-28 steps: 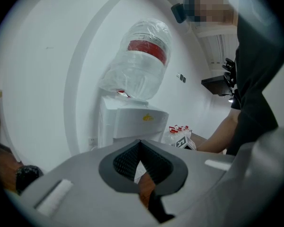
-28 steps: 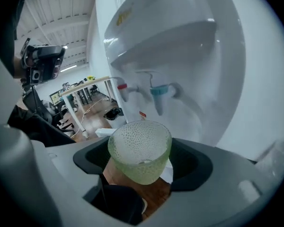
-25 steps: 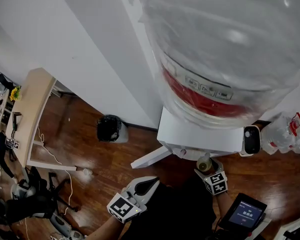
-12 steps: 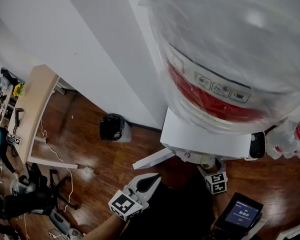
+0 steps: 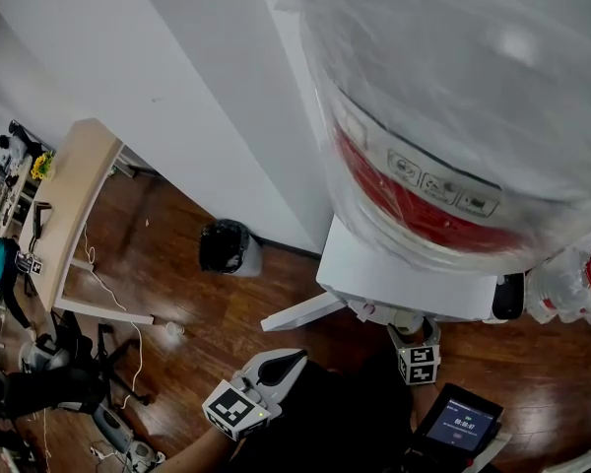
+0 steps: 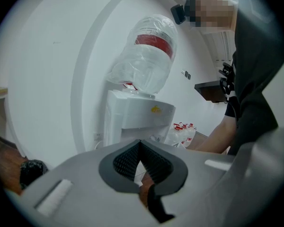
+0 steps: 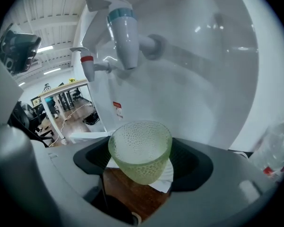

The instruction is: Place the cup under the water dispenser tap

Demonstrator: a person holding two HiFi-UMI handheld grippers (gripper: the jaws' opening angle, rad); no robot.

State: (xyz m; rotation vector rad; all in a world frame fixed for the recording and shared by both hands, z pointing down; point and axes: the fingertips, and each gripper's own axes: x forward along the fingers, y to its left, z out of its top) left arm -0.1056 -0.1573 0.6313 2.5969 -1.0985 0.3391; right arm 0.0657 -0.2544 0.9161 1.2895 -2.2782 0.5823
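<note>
The green dimpled glass cup point(image 7: 141, 148) stands upright between the jaws of my right gripper point(image 7: 144, 159), which is shut on it. It hangs in front of the white water dispenser point(image 5: 404, 276), below and slightly right of the blue tap point(image 7: 125, 37). The red tap point(image 7: 88, 65) sits further left. In the head view my right gripper point(image 5: 412, 335) reaches under the dispenser's front, and the cup is mostly hidden there. My left gripper point(image 5: 294, 361) hangs back to the left, shut on nothing, its pads meeting at the tip point(image 6: 141, 144).
A large plastic-wrapped bottle point(image 5: 473, 97) tops the dispenser. A black bin point(image 5: 227, 247) stands by the wall and a wooden table point(image 5: 67, 215) further left. Bottled water point(image 5: 576, 284) lies at the right. A lit screen device point(image 5: 458, 427) sits near my right arm.
My right gripper has carried the cup down and in toward the dispenser's taps, so the dispenser now hides more of the cup in the head view. The left gripper has barely moved.
</note>
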